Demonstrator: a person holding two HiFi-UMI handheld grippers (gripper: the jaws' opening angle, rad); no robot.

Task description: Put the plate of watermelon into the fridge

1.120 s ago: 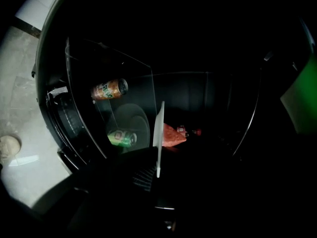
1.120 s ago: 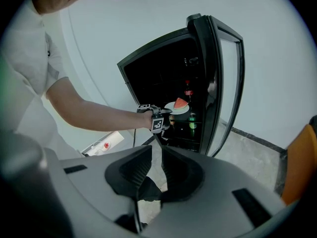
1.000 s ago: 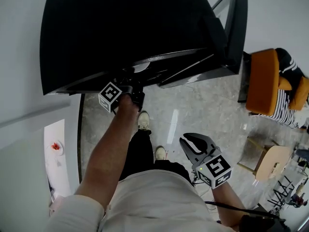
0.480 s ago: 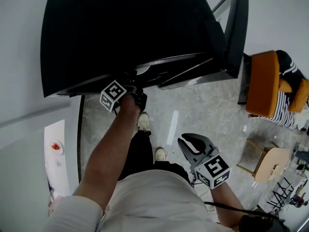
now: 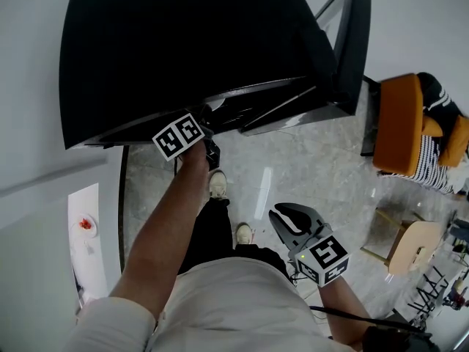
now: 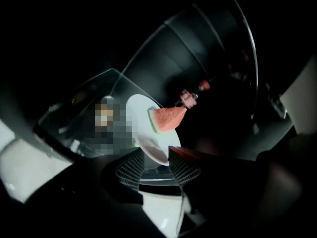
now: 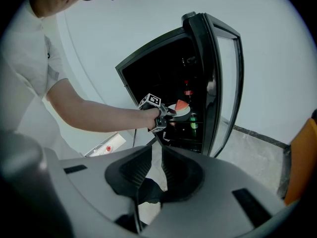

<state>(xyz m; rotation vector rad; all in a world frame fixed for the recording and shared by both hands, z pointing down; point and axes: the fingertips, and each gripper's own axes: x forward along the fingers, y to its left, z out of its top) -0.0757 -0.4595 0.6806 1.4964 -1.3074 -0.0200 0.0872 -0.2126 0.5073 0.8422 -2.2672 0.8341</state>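
Note:
The black fridge (image 5: 183, 50) stands with its door (image 5: 352, 42) swung wide. Inside, a white plate (image 6: 148, 128) carrying a watermelon slice (image 6: 166, 118) rests on a glass shelf. My left gripper (image 6: 157, 165) reaches into the fridge. Its jaws are opening, with the plate's near rim between them and the pads apart from it. In the right gripper view the plate (image 7: 181, 112) sits just past the left gripper (image 7: 168, 114). My right gripper (image 5: 293, 222) hangs low by my hip, shut and holding nothing.
Bottles (image 7: 193, 123) stand on the fridge's lower shelves. An orange chair (image 5: 399, 123) and a wooden stool (image 5: 410, 244) are on the right of the marble floor. A white counter (image 5: 86, 226) with a red item lies at the left.
The left gripper's marker cube has turned and shifted slightly right at the fridge's edge. The right gripper has barely moved.

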